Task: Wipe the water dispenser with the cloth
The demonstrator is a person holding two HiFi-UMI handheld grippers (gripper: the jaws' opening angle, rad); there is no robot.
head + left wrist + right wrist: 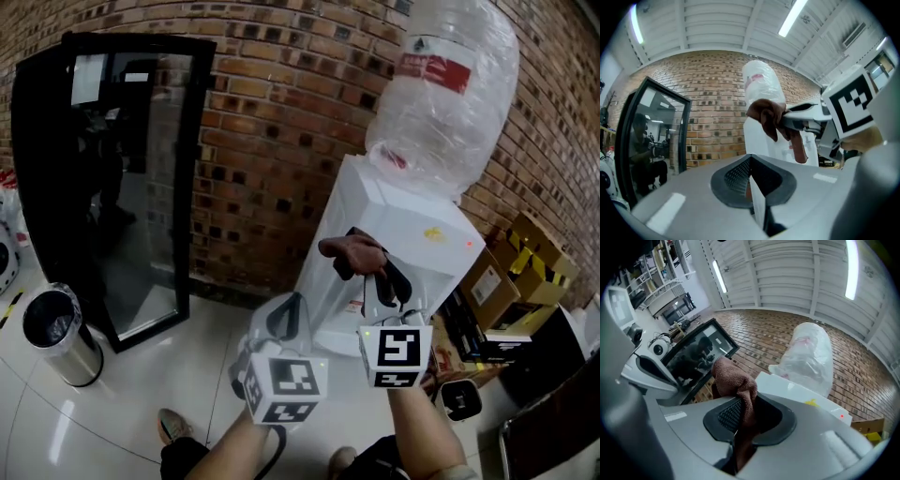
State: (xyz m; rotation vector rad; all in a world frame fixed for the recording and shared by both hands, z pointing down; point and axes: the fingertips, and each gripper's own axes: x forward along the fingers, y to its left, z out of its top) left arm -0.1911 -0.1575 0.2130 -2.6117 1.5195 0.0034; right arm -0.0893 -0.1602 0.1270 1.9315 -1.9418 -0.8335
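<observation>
The water dispenser [417, 220] stands against the brick wall [272, 141], a plastic-wrapped bottle [445, 84] upended on its top; its front and left side face bare tiled floor [187, 375], so there is open room on that side. To its right, cardboard boxes [511, 272] crowd close along the wall and hem in that flank. Left of it, apart across a strip of bare brick, stands a black cabinet with a glass door [112, 178], and a steel bin [61, 333] sits on the floor by the cabinet's front corner. The right gripper [377, 270] is clenched on the brown cloth [354, 251], which bunches out past the jaw tips and hangs back between them; it is held up in front of the dispenser's upper front edge, close to the white panel, though contact cannot be made out. The left gripper [281, 323] sits lower and just left of the right one, pointing roughly level at the dispenser, its jaws pressed together with nothing between them. Both forearms reach forward from the bottom of the head view, side by side
</observation>
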